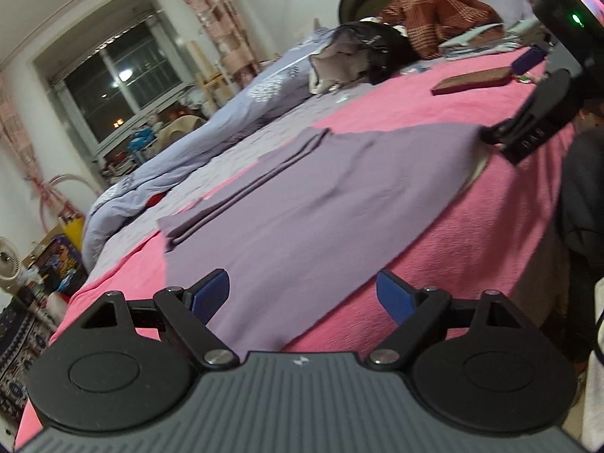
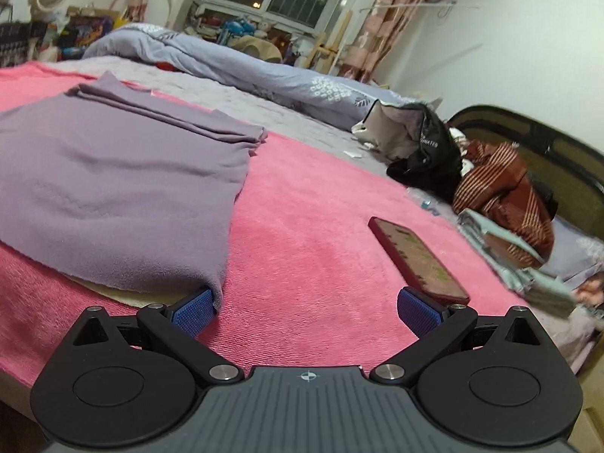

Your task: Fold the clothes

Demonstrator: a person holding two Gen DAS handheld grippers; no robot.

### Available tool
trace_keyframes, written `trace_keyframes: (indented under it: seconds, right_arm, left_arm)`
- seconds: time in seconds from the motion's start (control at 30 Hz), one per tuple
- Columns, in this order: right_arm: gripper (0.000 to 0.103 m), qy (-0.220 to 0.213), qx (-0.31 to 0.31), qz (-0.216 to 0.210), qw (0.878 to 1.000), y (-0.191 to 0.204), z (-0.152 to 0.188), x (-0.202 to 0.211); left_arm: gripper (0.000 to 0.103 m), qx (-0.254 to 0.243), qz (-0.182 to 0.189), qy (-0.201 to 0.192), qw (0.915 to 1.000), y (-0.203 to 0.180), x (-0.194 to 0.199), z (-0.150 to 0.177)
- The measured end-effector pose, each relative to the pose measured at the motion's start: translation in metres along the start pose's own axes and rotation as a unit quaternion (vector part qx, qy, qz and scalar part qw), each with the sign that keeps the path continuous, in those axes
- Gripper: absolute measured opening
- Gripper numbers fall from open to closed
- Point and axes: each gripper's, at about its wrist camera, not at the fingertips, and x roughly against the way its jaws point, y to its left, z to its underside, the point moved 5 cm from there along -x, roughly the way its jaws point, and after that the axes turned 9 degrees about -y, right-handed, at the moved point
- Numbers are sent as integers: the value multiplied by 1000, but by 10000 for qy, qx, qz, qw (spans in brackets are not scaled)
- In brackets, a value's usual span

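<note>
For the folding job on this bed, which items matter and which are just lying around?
In the job:
- purple garment, spread on the pink blanket
- left hand-held gripper, open
- right hand-held gripper, open

Lying about:
- phone
- blue duvet
- black bag
- red striped cloth

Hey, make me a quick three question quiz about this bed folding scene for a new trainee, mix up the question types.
1. True or false: the left gripper is clamped shut on the purple garment.
2. What lies on the pink blanket near the right gripper? A) phone B) mug C) shoe
3. Fill in: the right gripper's jaws stand ____.

Key: 1 false, its jaws are apart over the garment's near edge. 2 A, the phone. 3 open.
</note>
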Motion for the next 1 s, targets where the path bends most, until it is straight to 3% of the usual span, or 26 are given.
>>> trace_keyframes:
  seconds: [0.2,0.53,0.83,1.0]
  right_arm:
    - [103,-252,-251,-133,9993,2,-10,-2]
    - [103,-250,-885,-222,9955,-16,-9,-2]
    - [103,-249,-1094,-212,9935,-21,-5,1]
    - [103,-270,-1237,-202,9917,-24,-4,2]
  left_arm:
    - [87,-58,270,-144,9995,-15,-12,-15]
    - [87,215,878,-519,9946,-41,-37,-49]
    - [88,284,237,-138,9992,-29,-59,-36]
    - [88,166,133,-81,9997,-16,-47,-23]
